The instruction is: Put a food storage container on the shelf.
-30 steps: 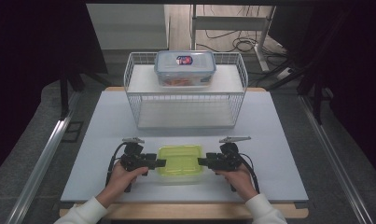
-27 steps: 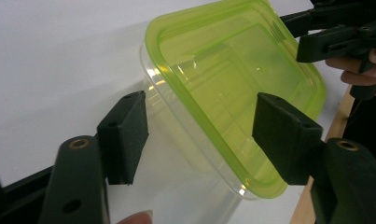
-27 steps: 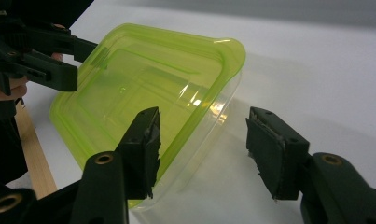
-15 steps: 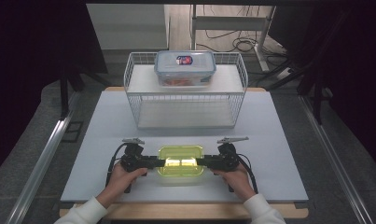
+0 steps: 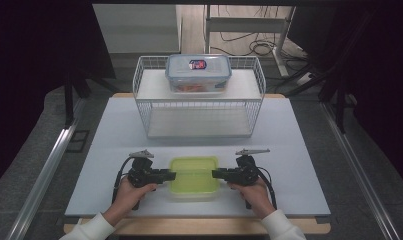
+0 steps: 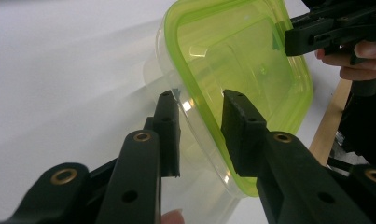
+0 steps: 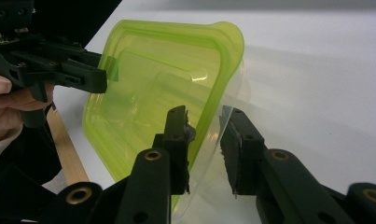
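A: Where's the container?

B: Green-lidded container (image 5: pixel 194 175) sits on the white table (image 5: pixel 299 165), near edge, centre, between the two grippers. Clear body, yellow-green lid on top.

A: Left gripper?

B: Left gripper (image 5: pixel 165 175) comes in from the left, held in the left hand (image 5: pixel 131 192). Jaws have just been closing. In the left gripper view they straddle the container's left rim, one jaw over the lid, one along the clear wall under it. Narrow gap. Whether the pads are already pressing, can't tell.

A: Right one?

B: Mirror image. Right gripper (image 5: pixel 220 174) in the right hand (image 5: pixel 251 190), on the container's right rim. Jaws also just been closing, rim between them. In the right gripper view the lid-side jaw looks against the lid edge, the other jaw has a sliver of space to the clear wall. Firm hold or not, can't tell.

A: Anything else on the table?

B: White wire rack (image 5: pixel 199 107) at the far side, centre. A clear box with a blue-edged lid (image 5: pixel 198 70) on its top shelf. Well apart from the grippers.
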Motion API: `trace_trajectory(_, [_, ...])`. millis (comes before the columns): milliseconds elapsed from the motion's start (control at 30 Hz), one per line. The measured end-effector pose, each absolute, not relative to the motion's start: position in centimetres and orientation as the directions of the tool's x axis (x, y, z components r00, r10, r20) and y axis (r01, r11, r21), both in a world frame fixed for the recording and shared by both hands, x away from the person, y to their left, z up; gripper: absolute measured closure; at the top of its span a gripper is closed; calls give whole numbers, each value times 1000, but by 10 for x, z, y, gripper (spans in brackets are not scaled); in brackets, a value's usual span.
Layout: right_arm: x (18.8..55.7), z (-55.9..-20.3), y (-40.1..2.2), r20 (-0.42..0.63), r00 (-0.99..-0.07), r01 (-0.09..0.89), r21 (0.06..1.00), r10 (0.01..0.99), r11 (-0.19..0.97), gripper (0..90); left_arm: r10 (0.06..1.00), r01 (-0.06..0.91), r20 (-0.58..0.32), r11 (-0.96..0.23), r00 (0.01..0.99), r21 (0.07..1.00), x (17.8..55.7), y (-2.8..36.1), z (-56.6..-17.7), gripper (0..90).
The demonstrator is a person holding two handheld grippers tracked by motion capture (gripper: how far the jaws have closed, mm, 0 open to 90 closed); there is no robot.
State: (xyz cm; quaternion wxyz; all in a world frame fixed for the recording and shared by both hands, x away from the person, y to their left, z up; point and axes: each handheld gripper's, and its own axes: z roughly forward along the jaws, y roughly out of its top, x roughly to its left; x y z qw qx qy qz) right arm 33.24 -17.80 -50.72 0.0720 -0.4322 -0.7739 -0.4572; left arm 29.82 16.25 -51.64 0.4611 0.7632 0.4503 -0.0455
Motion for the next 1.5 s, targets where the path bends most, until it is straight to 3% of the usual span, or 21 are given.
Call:
trace_trajectory(433, [328, -503, -182, 542, -599, 744, 649, 590, 159, 801, 664, 695, -444, -160, 601, 701, 292, 163, -511, 768])
trace_trajectory(1500, [323, -474, -177, 438, -680, 637, 750, 588, 178, 802, 680, 582, -348, -141, 645, 801, 286, 167, -481, 795])
